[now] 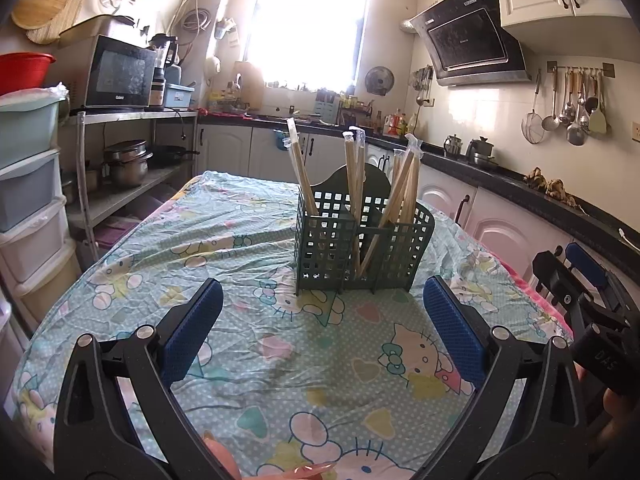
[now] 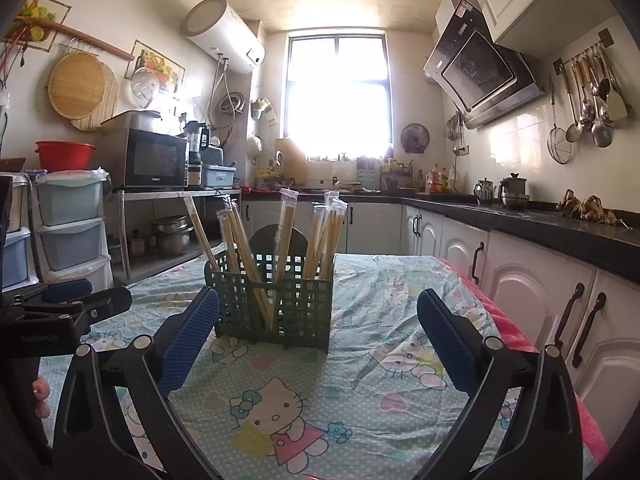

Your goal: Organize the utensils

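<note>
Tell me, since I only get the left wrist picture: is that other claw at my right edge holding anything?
Observer: No. In the right wrist view the right gripper is wide open with nothing between its blue pads. It is pointing at the green holder.
Operator: Can you see my claw from there?
Observer: Yes. The left gripper shows side-on at the left edge, with bare fingertips below it.
Operator: What's the white thing cut off at the top of my picture?
Observer: It's a white cylindrical water heater, mounted high on the wall.
</note>
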Available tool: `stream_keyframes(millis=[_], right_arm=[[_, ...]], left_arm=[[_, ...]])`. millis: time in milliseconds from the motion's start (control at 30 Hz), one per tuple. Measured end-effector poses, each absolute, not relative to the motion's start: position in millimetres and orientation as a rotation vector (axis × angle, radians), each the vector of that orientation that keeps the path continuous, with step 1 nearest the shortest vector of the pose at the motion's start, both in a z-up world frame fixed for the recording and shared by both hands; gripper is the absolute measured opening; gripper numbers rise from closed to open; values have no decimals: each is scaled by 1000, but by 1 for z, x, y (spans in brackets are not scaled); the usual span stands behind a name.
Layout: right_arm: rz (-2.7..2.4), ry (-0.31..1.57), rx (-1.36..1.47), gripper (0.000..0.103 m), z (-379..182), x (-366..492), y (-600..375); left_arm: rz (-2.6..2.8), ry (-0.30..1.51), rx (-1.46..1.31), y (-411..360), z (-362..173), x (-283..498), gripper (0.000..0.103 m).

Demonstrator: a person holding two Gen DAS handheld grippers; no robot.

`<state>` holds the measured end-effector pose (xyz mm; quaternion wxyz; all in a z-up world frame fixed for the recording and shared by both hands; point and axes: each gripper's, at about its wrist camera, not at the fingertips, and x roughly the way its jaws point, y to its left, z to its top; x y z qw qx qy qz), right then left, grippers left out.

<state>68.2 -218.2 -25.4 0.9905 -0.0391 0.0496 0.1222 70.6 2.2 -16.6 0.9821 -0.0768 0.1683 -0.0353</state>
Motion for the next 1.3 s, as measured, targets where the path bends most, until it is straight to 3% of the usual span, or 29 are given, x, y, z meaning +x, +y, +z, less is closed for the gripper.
stream_keyframes(millis=[1300], right_arm=[[247,123,-83,97,-29,69,-214]], left_arm=[[-66,326,-145,1,-11,68,92]])
